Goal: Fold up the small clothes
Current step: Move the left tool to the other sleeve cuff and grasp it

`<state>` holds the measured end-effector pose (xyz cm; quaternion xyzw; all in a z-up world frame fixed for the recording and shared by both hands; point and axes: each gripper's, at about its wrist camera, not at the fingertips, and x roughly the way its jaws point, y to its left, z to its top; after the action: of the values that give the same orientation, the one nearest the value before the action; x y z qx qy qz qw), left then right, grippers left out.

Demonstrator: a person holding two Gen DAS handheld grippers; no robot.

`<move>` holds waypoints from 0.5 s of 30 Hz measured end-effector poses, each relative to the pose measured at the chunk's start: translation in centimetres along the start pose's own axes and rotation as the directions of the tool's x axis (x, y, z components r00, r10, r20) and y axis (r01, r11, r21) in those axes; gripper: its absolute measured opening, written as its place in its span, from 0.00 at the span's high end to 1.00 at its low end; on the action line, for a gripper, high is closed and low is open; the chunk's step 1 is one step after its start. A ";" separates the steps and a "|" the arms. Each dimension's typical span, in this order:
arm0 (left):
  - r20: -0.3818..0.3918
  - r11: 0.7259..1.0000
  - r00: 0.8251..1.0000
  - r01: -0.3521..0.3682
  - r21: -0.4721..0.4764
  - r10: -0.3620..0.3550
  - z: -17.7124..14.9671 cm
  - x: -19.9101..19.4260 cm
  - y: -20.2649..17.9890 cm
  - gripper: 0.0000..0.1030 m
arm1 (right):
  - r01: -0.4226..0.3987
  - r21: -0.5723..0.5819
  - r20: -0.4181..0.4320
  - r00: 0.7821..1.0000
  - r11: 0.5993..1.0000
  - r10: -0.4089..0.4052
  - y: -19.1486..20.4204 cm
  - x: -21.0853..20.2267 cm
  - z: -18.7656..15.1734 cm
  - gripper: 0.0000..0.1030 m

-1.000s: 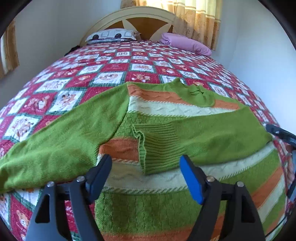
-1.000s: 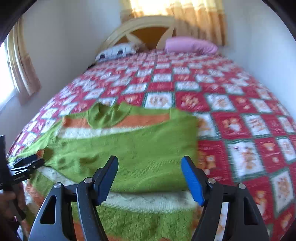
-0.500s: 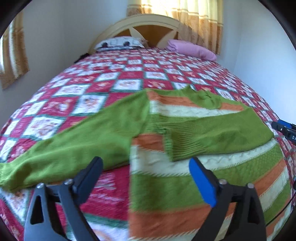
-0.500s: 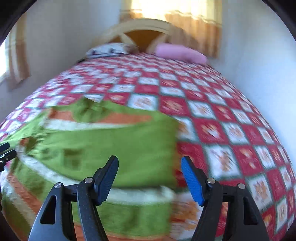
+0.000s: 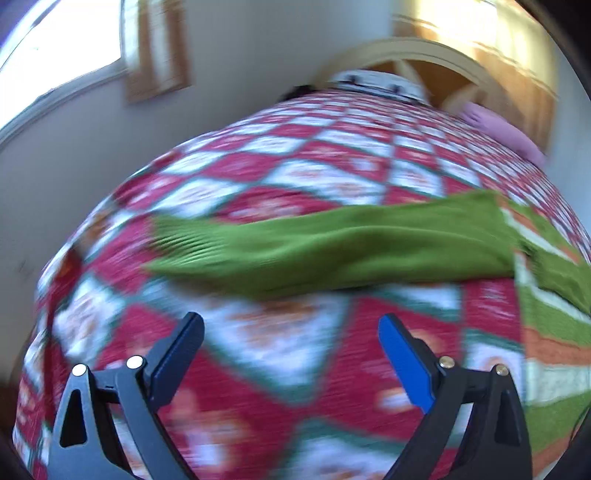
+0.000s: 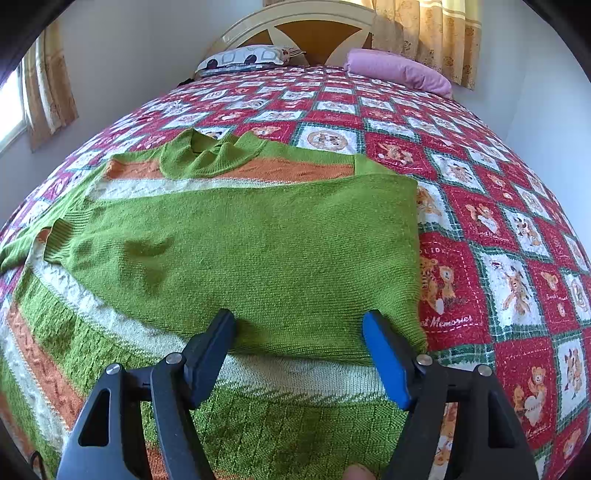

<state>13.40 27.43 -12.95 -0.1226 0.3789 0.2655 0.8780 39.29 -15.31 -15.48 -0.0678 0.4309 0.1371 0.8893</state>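
Bed quilt [image 6: 491,221], red and white patchwork, filled both views; headboard [image 6: 295,26], two pillows and curtains sat at the top of the right wrist frame.

Sweater [image 6: 236,243], green with orange and cream bands, lay flat on the quilt, centre and left of the right wrist frame. One sleeve was folded across its chest; the collar lay above, upper centre-left.

Right gripper [image 6: 298,330]: jaws spread, at lower centre of its frame. Both tips sat over the lower edge of the folded sleeve. Whether the tips touched the knit could not be told; no cloth was pinched between them. Folded corner of the sleeve lay just right of the blue tip.

Left wrist view was blurred. Left gripper [image 5: 291,332]: jaws wide apart, having just been opening, nothing between them but bare quilt. Other sleeve [image 5: 332,247] stretched straight across the middle of that frame, above both tips and apart from them, cuff toward the left. Sweater body showed at the right edge of the frame.
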 end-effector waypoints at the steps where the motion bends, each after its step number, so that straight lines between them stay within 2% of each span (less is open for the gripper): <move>1: -0.003 0.999 1.000 -0.013 -0.041 0.013 -0.2 0.0 1.6 0.05 | 0.000 0.000 0.007 1.000 1.000 0.000 -0.1 -0.1 -0.1 0.30; 4: -0.013 0.984 0.999 -0.037 -0.172 0.035 -0.7 0.2 6.1 0.05 | 0.010 -0.005 0.022 1.000 1.000 -0.009 0.1 -0.4 -0.3 0.29; 7: -0.001 0.967 1.000 -0.025 -0.252 0.026 -0.7 0.3 7.9 0.08 | 0.016 -0.007 0.026 1.000 1.000 -0.016 0.3 -0.4 -0.3 0.29; 10: 0.019 0.952 1.000 0.020 -0.305 -0.015 -0.2 0.5 8.4 0.22 | 0.019 -0.008 0.029 0.999 1.000 -0.019 0.3 -0.4 -0.3 0.29; 12: 0.022 0.943 0.999 0.050 -0.328 -0.046 0.3 1.0 8.2 0.28 | 0.019 -0.008 0.030 0.999 1.000 -0.019 0.3 -0.4 -0.3 0.29; 14: 0.015 0.929 0.995 0.094 -0.358 -0.095 0.7 1.8 7.8 0.40 | 0.019 -0.008 0.030 0.999 1.000 -0.019 0.3 -0.4 -0.4 0.29; 15: 0.011 0.924 0.994 0.102 -0.368 -0.105 0.9 2.1 7.6 0.42 | 0.020 -0.009 0.031 0.999 1.000 -0.020 0.3 -0.4 -0.4 0.29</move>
<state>10.88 34.86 -13.99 -0.3057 0.3193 0.2845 0.8507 38.66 -15.18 -15.35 -0.0741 0.4158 0.1311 0.8969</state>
